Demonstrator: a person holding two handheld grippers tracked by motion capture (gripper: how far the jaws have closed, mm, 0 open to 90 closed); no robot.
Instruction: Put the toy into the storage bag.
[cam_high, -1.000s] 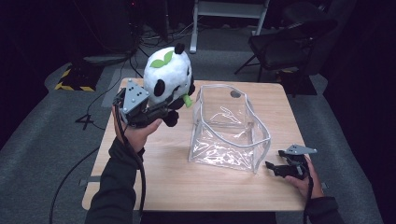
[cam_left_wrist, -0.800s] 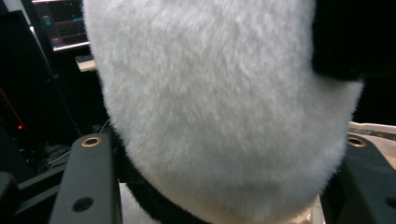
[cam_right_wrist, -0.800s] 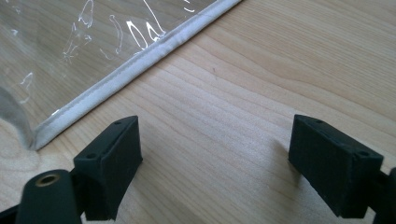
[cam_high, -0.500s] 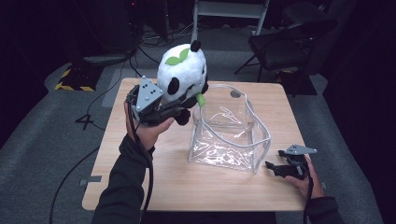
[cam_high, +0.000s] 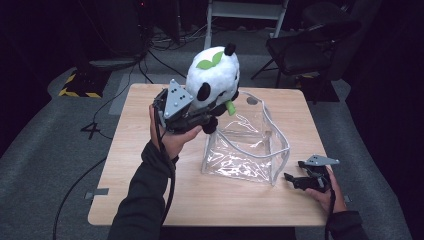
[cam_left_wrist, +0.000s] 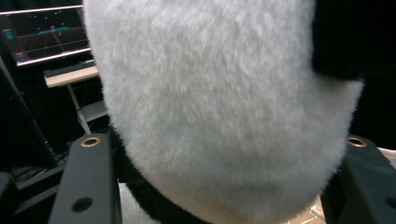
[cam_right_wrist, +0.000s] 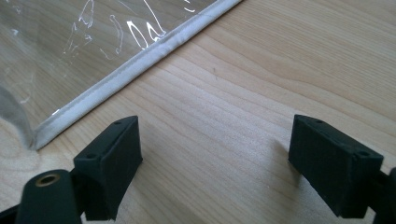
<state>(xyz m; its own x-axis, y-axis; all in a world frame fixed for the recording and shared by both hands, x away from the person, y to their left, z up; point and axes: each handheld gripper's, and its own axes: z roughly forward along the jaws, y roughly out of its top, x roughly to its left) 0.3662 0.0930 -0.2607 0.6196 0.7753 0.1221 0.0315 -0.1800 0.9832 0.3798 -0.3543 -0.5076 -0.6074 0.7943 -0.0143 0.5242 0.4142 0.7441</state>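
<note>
Now carried up and over toward the clear plastic zip pouch (cam_high: 245, 147) on the wooden counter (cam_high: 150, 200): fluffy white-and-black panda plush (cam_high: 214, 80), clamped in left gripper (cam_high: 200, 117), nearly above the opening. Right gripper (cam_high: 295, 180) idle, spread wide beside the pouch. Likely next: lowering in.

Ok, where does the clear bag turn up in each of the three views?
High view: the clear bag stands open at table centre, right of the panda plush.
Left gripper view: not visible; white plush fur is up close.
Right gripper view: its white-trimmed bottom edge crosses the upper left.
Shared landmark: the wooden table, also in the right gripper view.
</note>
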